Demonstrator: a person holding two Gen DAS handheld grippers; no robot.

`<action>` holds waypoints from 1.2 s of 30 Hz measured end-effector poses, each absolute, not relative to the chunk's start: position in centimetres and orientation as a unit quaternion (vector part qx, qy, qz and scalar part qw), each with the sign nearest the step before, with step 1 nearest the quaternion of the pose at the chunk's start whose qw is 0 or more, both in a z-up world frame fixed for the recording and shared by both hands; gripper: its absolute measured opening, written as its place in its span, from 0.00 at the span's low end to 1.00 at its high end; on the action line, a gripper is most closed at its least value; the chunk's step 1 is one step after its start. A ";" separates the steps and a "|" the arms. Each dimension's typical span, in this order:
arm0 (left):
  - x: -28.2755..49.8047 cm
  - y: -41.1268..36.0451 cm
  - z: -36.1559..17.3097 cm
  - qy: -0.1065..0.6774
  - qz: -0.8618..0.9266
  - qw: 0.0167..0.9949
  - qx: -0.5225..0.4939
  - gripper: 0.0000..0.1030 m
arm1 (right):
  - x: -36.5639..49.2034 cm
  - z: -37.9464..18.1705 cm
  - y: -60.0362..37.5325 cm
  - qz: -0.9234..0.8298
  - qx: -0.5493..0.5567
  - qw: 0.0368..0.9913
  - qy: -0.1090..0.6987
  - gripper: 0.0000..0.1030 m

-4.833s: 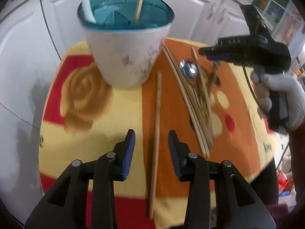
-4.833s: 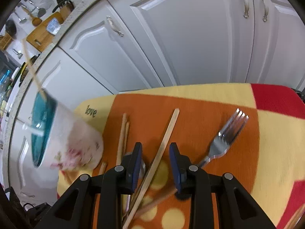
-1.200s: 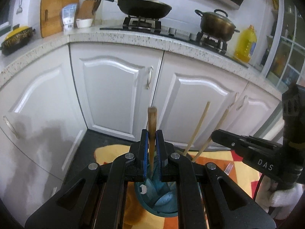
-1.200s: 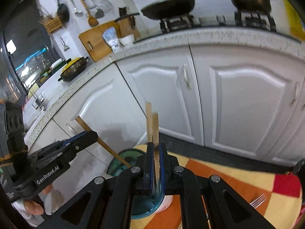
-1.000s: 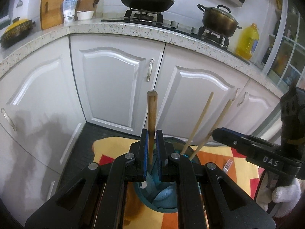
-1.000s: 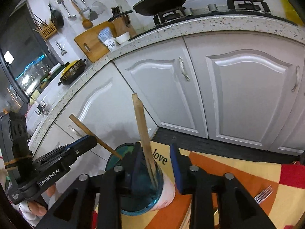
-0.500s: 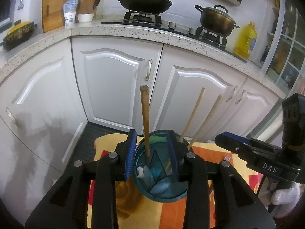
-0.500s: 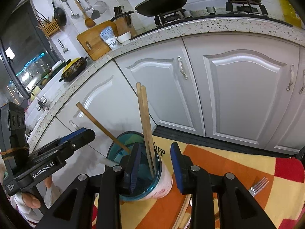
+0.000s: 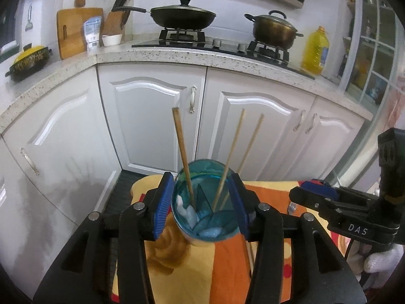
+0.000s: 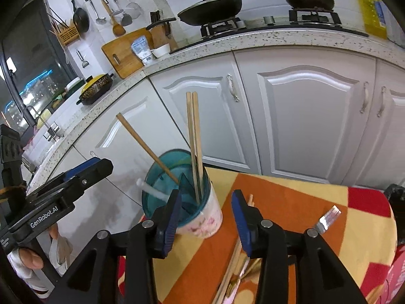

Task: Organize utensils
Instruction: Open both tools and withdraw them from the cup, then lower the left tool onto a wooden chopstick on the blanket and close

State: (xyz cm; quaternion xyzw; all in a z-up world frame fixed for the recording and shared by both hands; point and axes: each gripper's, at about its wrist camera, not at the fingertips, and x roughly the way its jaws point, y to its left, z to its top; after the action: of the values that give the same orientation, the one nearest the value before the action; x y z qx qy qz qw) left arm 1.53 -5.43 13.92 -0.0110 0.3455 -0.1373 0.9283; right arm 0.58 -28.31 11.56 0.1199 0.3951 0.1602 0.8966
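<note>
A white utensil cup with a teal divided insert [image 9: 205, 212] stands on the table; it also shows in the right wrist view [image 10: 187, 200]. One thick chopstick [image 9: 182, 157] and two thinner ones [image 9: 231, 157] stand in it, seen also in the right wrist view [image 10: 194, 141]. A white spoon [image 10: 152, 190] leans in the cup. My left gripper [image 9: 201, 202] is open and empty, jaws either side of the cup's rim. My right gripper [image 10: 207, 210] is open and empty, just right of the cup. More chopsticks [image 10: 231, 266] and a fork [image 10: 327, 217] lie on the cloth.
The table carries a yellow, orange and red cloth [image 10: 291, 202]. White kitchen cabinets [image 9: 152, 119] stand behind it, with a counter [image 9: 177, 58] bearing a pan and a pot. The right gripper's body [image 9: 354, 215] shows at the right in the left wrist view.
Both grippers opened and let go of their chopsticks, which now stand in the cup. Both grippers have pulled back and up a little, jaws wider.
</note>
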 end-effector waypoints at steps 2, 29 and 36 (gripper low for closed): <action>0.8 -5.7 13.8 0.347 -0.138 0.928 -0.009 0.43 | -0.3 11.5 -28.5 0.151 0.117 0.899 0.394 0.39; -5.0 -8.7 7.9 0.426 -0.196 0.883 -0.037 0.57 | -6.4 2.8 -37.2 0.056 0.177 0.864 0.468 0.41; -5.8 -11.0 3.3 0.459 -0.220 0.860 -0.022 0.55 | -6.2 0.7 -37.7 0.064 0.194 0.851 0.483 0.42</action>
State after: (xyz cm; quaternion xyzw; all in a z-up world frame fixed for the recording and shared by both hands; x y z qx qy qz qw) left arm -5.84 -10.97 3.27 -0.0215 0.4594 -0.2197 0.8604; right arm -6.24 -37.72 0.72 0.1940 0.4832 0.0637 0.8514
